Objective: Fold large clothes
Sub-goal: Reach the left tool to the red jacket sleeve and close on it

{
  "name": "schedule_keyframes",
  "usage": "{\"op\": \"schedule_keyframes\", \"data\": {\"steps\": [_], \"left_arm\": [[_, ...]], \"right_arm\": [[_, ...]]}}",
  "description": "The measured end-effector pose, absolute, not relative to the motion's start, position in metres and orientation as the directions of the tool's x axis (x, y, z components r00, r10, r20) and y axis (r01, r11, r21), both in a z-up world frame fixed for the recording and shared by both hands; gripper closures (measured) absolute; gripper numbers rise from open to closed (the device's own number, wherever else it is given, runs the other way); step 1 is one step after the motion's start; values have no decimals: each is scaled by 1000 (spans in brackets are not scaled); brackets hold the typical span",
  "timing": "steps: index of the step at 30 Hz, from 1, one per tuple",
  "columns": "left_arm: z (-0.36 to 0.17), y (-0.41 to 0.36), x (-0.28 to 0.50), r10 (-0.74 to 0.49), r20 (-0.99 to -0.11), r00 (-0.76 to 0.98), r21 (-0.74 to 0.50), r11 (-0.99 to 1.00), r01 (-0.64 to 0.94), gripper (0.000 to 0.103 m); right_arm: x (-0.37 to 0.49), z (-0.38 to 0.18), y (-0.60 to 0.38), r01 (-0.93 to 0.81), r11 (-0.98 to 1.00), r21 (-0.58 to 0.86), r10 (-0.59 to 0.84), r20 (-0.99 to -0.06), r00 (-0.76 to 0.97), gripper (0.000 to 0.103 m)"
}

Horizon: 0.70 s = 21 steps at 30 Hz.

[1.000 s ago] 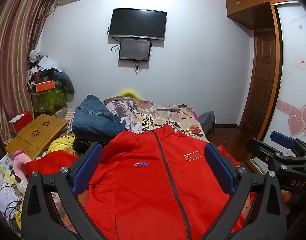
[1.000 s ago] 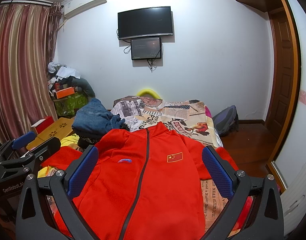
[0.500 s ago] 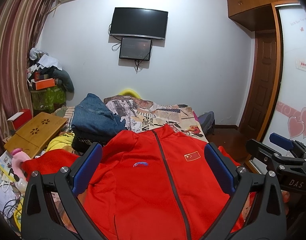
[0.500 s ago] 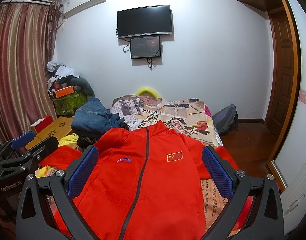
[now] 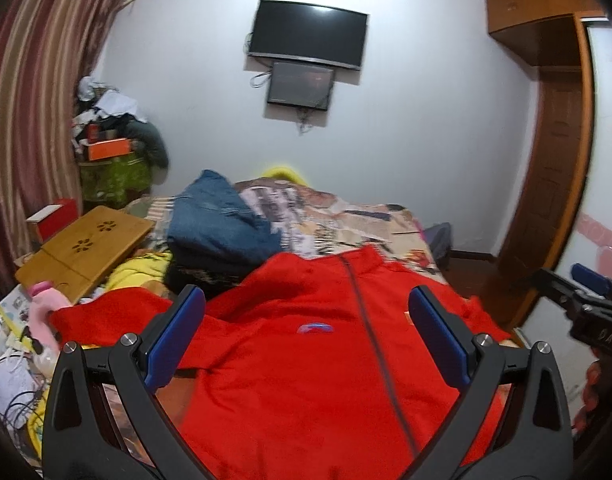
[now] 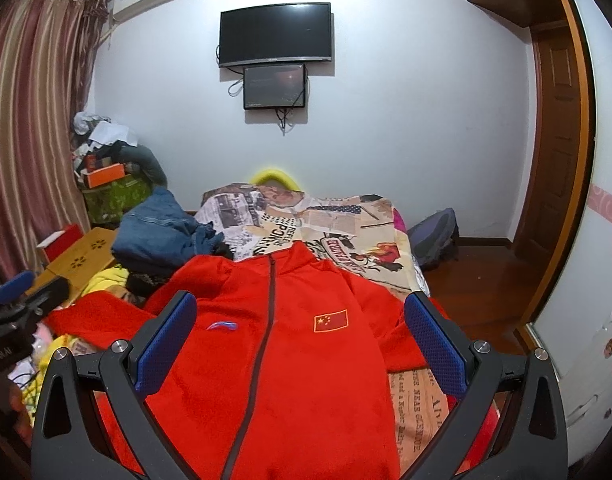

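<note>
The red jacket (image 6: 290, 360) lay flat, zipped, across the bed's (image 6: 358, 220) near edge. Both grippers (image 5: 306, 344) (image 6: 298, 344) hovered with fingers spread, empty. Recommended: pinch each sleeve's outer seam before folding inward.

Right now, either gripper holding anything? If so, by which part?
Nothing held. Left gripper and right gripper are both open above the red jacket, which lies flat on the bed.

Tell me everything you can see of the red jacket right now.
The red jacket looks like soft fleece and lies front-up and unfolded on the printed bedspread, collar toward the wall. Its dark zipper is closed; a small flag patch and a blue logo mark the chest. Sleeves spread sideways. Both hand-held grippers hover open above it; neither grips it.
</note>
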<state>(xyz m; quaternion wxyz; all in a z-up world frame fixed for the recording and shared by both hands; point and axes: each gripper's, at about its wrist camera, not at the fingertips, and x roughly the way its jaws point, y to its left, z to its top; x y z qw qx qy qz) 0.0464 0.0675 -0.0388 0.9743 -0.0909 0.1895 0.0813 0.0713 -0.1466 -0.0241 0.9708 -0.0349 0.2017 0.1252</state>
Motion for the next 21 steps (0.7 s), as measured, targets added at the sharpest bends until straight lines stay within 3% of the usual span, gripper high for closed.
{"op": "schedule_keyframes", "data": {"steps": [5, 11, 17, 21], "left_arm": [[-54, 113, 62, 256, -402, 879, -126, 936, -330, 1], [-91, 184, 87, 346, -486, 803, -147, 873, -465, 1], [-150, 273, 105, 311, -641, 701, -265, 768, -583, 2], [-193, 324, 106, 246, -728, 640, -346, 674, -653, 14]], "right_arm": [[95, -33, -140, -240, 970, -47, 200, -413, 889, 0], [130, -50, -130, -232, 971, -61, 179, -461, 869, 0], [163, -71, -124, -247, 968, -48, 184, -536, 824, 0], [186, -85, -113, -251, 965, -79, 160, -578, 800, 0]]}}
